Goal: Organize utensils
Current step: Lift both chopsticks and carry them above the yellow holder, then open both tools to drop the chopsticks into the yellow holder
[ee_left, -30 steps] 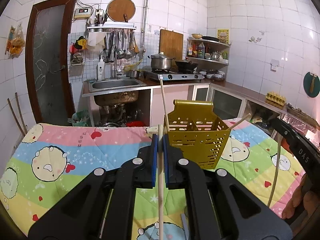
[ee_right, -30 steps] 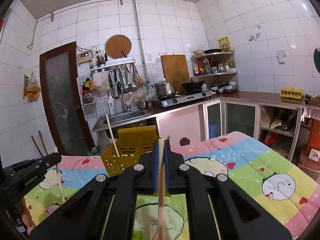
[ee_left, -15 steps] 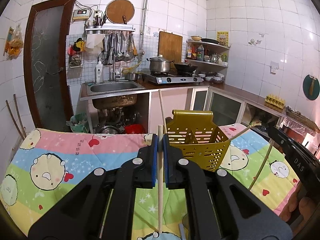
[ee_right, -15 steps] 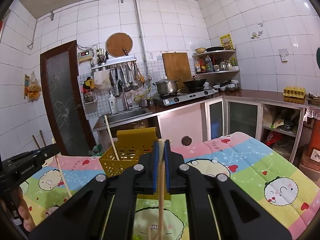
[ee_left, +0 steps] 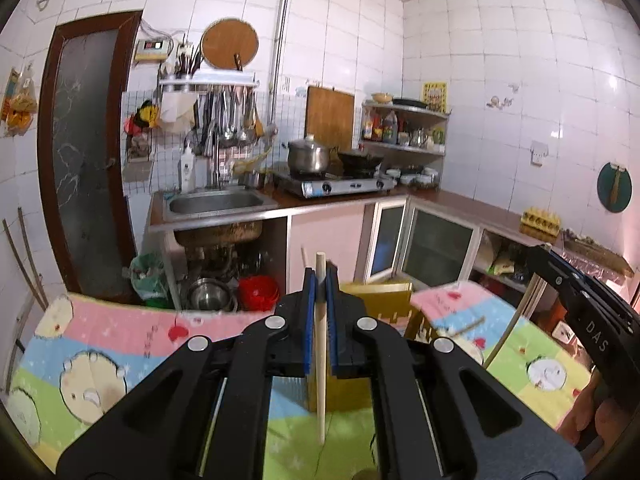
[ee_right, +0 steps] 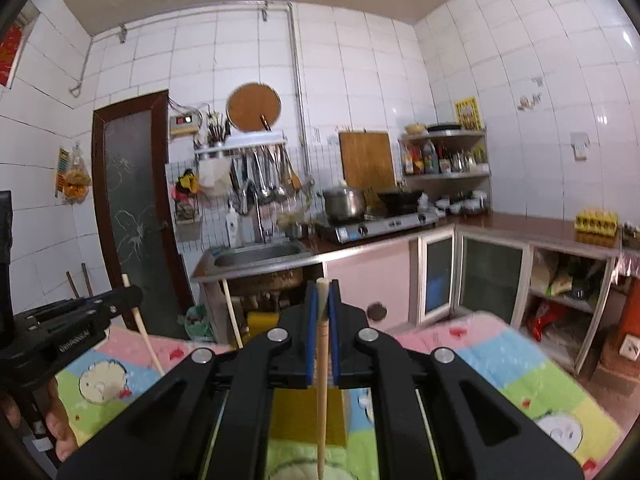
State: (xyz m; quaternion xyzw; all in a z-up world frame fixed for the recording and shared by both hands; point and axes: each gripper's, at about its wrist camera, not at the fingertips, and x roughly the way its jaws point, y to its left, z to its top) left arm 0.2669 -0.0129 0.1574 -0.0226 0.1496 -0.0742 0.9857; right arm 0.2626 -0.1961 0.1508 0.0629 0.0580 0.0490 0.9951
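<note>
Holding one chopstick in each pair of tongs, we are carrying both above the table toward the yellow basket (ee_left: pixel 376 300). The left tongs (ee_left: pixel 319 300) are clamped tight on a pale chopstick (ee_left: pixel 320 360) that is standing nearly upright, its top poking just above the pads and its long lower part hanging free over the cloth (ee_left: pixel 120 344). The right tongs (ee_right: pixel 322 320) are pinching a second chopstick (ee_right: pixel 322 380) the same way, near its thick upper end.

We are judging these sticks as light, stiff and smooth, so they are likely to pivot or slide between the pads if we are swinging them fast. Gripping near the thick end, as we are doing now, is leaving a long tail below; that is helping us aim the tip into a slot, but it is also making the stick sway.

The basket is sitting on the table just beyond the tongs, mostly hidden behind them, with another stick (ee_right: pixel 232 312) already leaning up out of it.
</note>
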